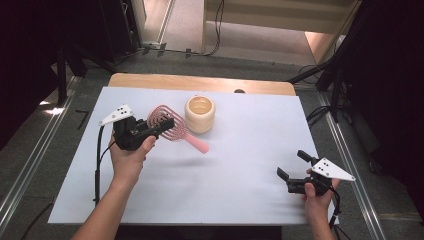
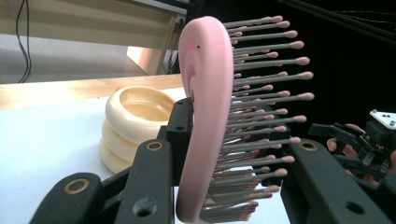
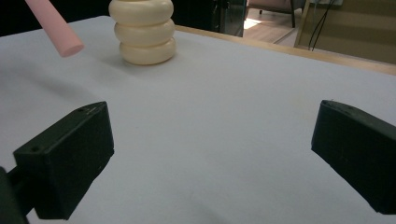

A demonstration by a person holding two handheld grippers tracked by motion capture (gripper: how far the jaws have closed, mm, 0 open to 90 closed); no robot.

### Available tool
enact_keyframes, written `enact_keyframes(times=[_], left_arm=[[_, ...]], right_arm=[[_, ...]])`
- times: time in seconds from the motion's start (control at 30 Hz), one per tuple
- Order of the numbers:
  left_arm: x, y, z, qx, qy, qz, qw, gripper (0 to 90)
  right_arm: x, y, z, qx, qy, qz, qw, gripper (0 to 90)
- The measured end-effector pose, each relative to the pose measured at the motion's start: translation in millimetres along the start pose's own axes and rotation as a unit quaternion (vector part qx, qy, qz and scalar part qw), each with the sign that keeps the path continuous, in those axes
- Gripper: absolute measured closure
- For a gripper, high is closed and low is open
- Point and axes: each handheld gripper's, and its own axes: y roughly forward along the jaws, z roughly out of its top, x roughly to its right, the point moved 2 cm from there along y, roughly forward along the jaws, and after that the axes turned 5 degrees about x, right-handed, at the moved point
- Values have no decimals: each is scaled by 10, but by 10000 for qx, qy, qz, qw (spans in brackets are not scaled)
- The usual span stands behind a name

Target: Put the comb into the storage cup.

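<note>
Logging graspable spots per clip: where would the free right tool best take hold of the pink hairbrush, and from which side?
Probably the handle. The left tool is clamped on the pink hairbrush at its bristled head, leaving the straight, slim handle free, its end towards the open right tool. Come in from that side, jaws across the handle, clear of the cream holder.

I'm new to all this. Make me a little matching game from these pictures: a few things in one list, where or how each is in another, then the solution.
Things:
1. hairbrush
2. cream pot
3. left hand-held gripper
4. right hand-held gripper

States:
a. open, holding nothing
b. standing on the white table cover
c. pink, lifted off the table
d. shut on the brush head

Pairs: 1-c, 2-b, 3-d, 4-a
</note>
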Motion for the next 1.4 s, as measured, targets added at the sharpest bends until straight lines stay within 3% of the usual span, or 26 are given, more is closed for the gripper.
enact_keyframes(times=[1.4], left_arm=[[-62,197,402,125,188,86,9997,660]], right_arm=[[-9,21,-49,-44,38,52,10000,0]])
